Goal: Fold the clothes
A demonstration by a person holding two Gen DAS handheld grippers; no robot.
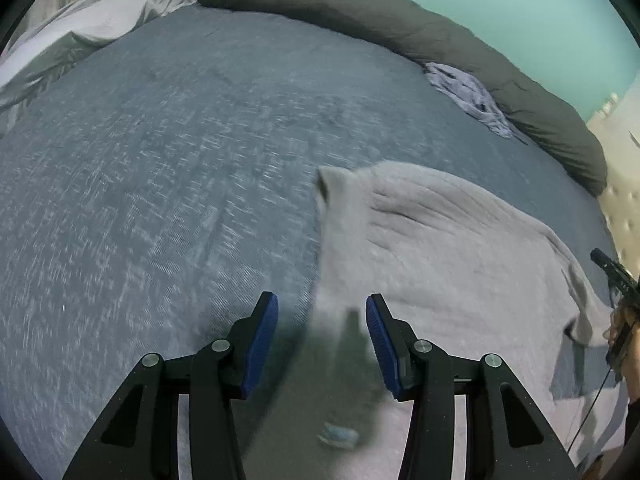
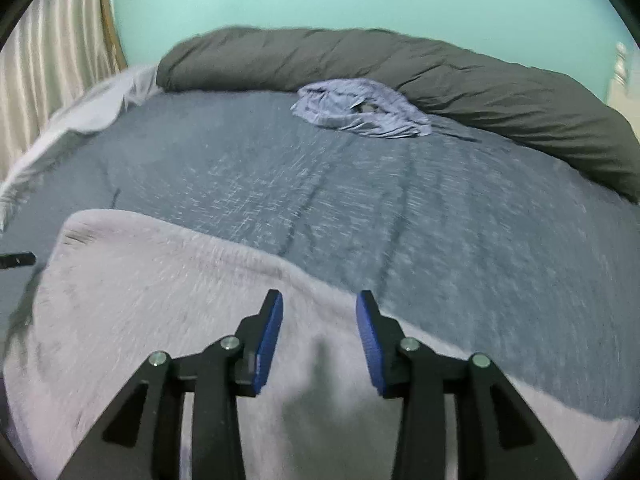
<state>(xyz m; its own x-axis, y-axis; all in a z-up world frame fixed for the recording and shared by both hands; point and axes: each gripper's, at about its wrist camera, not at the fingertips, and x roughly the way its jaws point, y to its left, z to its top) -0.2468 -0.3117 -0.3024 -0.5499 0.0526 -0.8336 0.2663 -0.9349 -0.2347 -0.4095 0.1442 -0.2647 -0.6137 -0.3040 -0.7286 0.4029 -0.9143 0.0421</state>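
On the blue-grey bedspread [image 1: 180, 152], the left gripper [image 1: 322, 320] hangs with jaws spread and nothing between its pads, over the blurred edge of a light grey garment [image 1: 440, 248] whose shape is hard to make out. The right gripper [image 2: 319, 320] is likewise spread and empty above the same garment [image 2: 152, 280], which runs out of frame below. A crumpled blue striped shirt [image 2: 360, 108] lies farther back against the dark grey duvet roll [image 2: 460, 76].

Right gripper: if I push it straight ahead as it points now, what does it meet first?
Probably the grey garment lying just under the open right gripper; its far edge is close, then bare blue bedspread. Blur makes depth uncertain.
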